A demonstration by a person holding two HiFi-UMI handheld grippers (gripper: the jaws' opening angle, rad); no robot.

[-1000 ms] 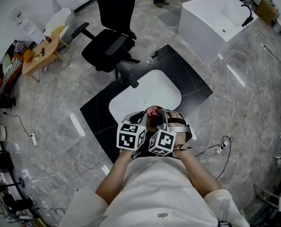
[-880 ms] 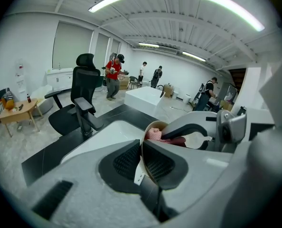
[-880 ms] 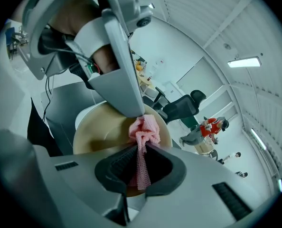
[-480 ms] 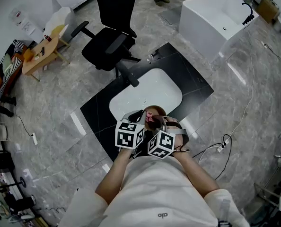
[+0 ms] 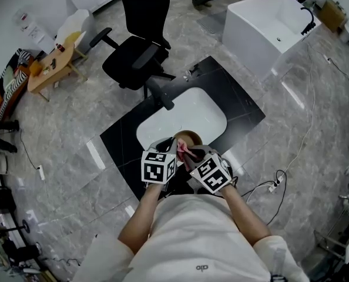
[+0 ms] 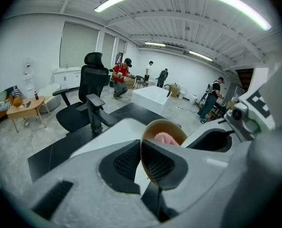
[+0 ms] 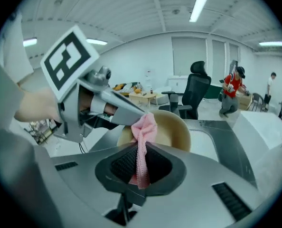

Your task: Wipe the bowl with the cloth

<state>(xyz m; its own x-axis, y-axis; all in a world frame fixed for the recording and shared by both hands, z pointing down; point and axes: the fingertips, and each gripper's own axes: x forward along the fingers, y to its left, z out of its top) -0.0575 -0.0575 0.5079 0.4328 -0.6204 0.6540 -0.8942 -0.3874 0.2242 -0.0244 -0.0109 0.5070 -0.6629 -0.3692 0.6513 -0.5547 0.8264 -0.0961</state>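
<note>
The bowl (image 6: 161, 125) is up off the table, tipped on edge over the white sink (image 5: 205, 111), with its hollow turned toward your right gripper (image 7: 142, 156). Your left gripper (image 6: 142, 161) has it by the rim. Those fingers (image 6: 124, 161) are drawn in narrow, with the bowl's thin wall pinched between them, one pad inside and one outside.

The pink cloth (image 7: 144, 129) is nipped in the right gripper. Its fingers (image 7: 161, 164) are closed on a fold, and the free end is bunched up against the inside of the bowl.

The bowl looks stiff, light and smooth-walled. It should take a firm rub without flexing, but a grip on the rim alone gives it room to pivot or slide if you push hard off-axis. Press toward the left pads rather than across them, and keep that hold deep on the wall instead of out at the lip.

The cloth is soft, limp and loosely knit. It will drag and fold rather than push, so a short grip close to the bunched end gives you more control than a long tail would.

Under the bowl, the sink is set into a black table (image 5: 236, 101) with a dark faucet (image 5: 160, 94) at its far edge. If the bowl slips, it drops into the basin rather than onto the stone floor (image 5: 292, 151).
</note>
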